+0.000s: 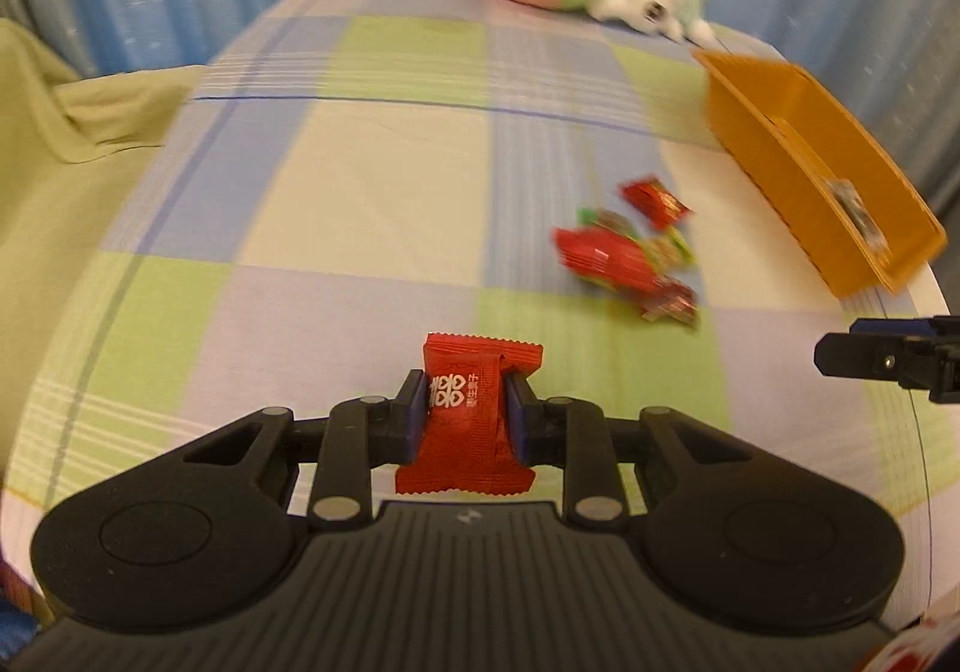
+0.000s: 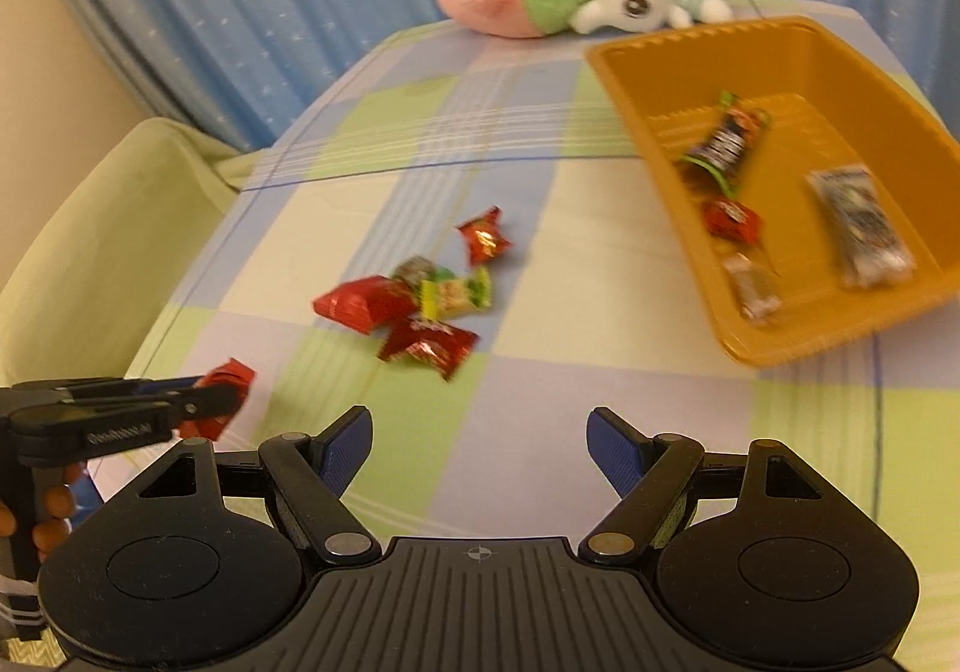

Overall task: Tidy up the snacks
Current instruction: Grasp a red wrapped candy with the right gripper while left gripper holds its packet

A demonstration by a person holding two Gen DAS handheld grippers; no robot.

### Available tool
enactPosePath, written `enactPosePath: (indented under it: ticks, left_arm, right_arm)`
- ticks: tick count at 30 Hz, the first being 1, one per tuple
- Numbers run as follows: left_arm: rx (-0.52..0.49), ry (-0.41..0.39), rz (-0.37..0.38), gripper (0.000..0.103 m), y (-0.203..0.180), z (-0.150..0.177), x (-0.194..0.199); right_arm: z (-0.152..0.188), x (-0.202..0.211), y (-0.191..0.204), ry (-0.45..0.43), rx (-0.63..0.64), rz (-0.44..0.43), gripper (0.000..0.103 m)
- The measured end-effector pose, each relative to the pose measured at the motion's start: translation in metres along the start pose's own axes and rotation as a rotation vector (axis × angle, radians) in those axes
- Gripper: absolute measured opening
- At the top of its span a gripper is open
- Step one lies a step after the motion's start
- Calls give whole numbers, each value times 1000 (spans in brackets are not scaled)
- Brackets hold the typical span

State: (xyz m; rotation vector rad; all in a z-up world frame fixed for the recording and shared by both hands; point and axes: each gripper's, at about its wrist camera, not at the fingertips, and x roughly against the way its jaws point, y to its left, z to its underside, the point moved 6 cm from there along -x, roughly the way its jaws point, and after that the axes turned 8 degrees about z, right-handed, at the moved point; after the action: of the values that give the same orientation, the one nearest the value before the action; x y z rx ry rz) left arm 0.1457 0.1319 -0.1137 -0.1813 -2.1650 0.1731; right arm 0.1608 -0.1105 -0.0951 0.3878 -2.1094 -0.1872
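here the left tool pinches a red candy packet by its middle, lifted off the checkered bench for carrying to the orange tray; the right tool hangs spread and empty, likely waiting on the loose snack pile.
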Motion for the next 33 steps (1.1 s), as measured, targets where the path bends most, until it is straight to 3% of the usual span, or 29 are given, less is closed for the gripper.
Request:
enactPosePath:
  ticks: [4, 8, 18, 26, 33]
  left_arm:
    - [29, -24, -28, 24, 18, -7, 8]
    - [43, -37, -40, 24, 29, -12, 10]
    - [54, -38, -38, 24, 46, -23, 3]
    - [68, -24, -36, 24, 57, -25, -5]
    - [76, -10, -31, 24, 64, -25, -10]
  right_arm:
    - [-13, -10, 13, -16, 29, -23, 78]
    - [-28, -24, 31, -21, 56, -53, 68]
    - [-58, -67, 62, 23, -16, -88, 59]
    - [-66, -102, 68, 102, -106, -27, 49]
    - [-57, -113, 71, 138, -61, 11, 33]
